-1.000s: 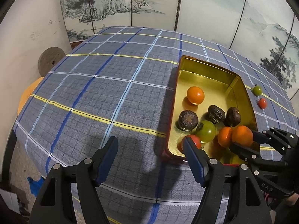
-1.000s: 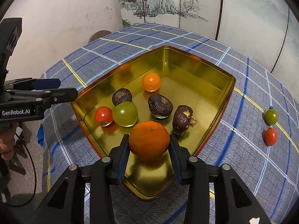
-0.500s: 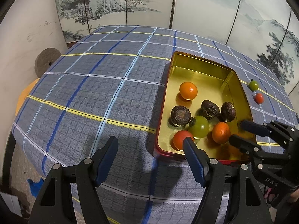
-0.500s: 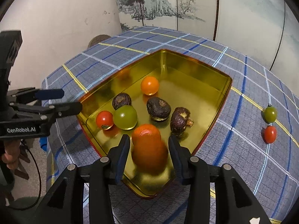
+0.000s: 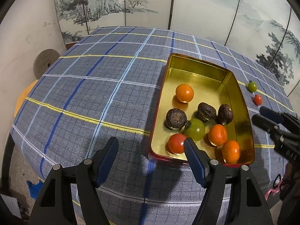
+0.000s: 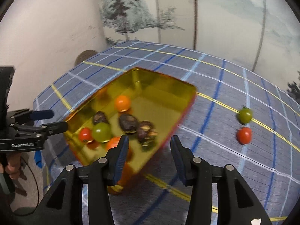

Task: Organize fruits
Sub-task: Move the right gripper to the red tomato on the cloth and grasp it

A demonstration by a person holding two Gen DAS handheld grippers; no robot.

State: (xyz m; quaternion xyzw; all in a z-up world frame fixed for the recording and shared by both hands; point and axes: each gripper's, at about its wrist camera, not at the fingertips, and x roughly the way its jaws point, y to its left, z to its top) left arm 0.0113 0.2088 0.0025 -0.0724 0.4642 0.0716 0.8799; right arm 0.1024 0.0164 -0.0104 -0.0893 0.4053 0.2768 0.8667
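My left tool (image 5: 151, 155) hangs apart and empty above the bench (image 5: 93, 93). The tin (image 6: 161, 82) holds most fruit. My right tool (image 6: 149, 147) is opening, empty; I should aim squarely at the red tomato (image 6: 244, 135), approaching slowly.

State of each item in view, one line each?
gold tin: open, holds eight fruits
two mandarins: in tin, near end
green tomato: outside, on cloth
red tomato: outside, beside green one
left gripper: open, empty
right gripper: empty, jaws opening
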